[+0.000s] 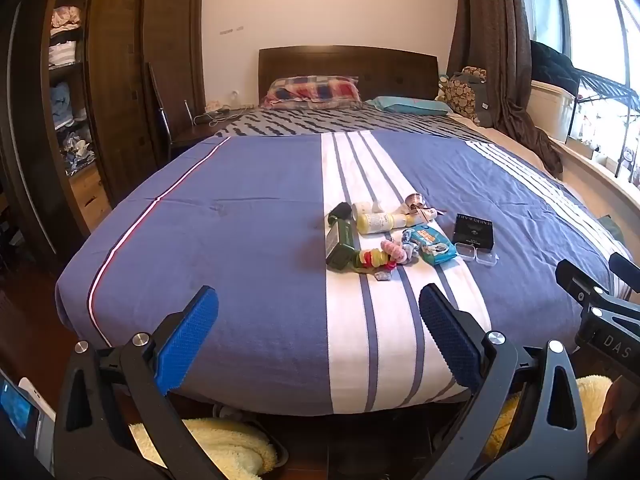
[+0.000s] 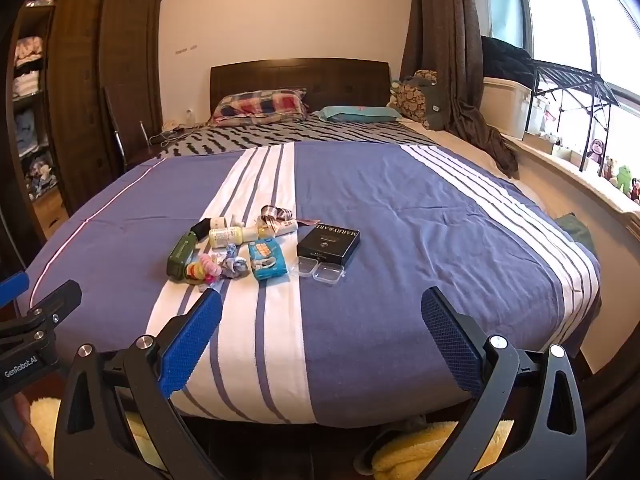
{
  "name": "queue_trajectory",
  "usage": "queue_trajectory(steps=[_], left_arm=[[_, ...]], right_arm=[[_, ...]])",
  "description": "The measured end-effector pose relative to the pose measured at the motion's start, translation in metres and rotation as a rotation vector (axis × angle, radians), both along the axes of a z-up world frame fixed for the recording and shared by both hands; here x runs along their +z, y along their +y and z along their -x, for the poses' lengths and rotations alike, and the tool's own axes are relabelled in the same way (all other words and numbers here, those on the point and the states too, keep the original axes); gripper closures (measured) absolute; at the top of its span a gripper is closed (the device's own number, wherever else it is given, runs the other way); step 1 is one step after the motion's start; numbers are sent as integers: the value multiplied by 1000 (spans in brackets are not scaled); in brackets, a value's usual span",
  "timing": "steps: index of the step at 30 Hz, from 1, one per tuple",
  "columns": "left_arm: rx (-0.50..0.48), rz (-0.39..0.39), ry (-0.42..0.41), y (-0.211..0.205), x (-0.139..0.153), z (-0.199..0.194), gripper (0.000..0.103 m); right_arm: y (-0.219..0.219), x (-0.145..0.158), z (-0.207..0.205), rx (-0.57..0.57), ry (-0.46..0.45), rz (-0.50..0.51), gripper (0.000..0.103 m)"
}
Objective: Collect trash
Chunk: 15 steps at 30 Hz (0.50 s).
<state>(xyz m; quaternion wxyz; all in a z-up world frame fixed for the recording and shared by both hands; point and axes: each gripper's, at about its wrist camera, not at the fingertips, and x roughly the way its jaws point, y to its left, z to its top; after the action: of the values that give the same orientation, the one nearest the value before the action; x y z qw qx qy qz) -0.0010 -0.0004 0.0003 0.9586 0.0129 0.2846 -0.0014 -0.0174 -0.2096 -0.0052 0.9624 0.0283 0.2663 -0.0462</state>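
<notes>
A cluster of small items lies on the white stripe of the bed (image 1: 240, 240): a yellow lotion bottle (image 1: 378, 222), a green flat case (image 1: 340, 244), coloured hair ties (image 1: 378, 258), a blue wipes packet (image 1: 434, 246), a black box (image 1: 474, 232), clear plastic lids (image 1: 478, 255) and a ribbon roll (image 1: 416, 202). The same items show in the right wrist view: bottle (image 2: 228, 237), packet (image 2: 267, 260), black box (image 2: 329, 242), lids (image 2: 320, 270). My left gripper (image 1: 318, 308) and right gripper (image 2: 322, 308) are both open and empty, at the foot of the bed, short of the cluster.
Pillows (image 1: 314, 90) and a headboard (image 1: 348, 66) are at the far end. A wardrobe (image 1: 116, 80) stands left, a window sill with toys (image 2: 616, 172) right. Yellow fluffy slippers (image 1: 224, 444) lie on the floor below the bed edge.
</notes>
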Motion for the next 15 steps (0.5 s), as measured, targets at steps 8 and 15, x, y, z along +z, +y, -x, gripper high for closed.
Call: queue_trajectory(steps=[8,15], left_arm=[[5,5,3,2,3,0,8],[9,12,-4,4,5,0,8]], right_arm=[[-1,-1,0,-1,2,-4,3],[2,3,2,1,6,3,3]])
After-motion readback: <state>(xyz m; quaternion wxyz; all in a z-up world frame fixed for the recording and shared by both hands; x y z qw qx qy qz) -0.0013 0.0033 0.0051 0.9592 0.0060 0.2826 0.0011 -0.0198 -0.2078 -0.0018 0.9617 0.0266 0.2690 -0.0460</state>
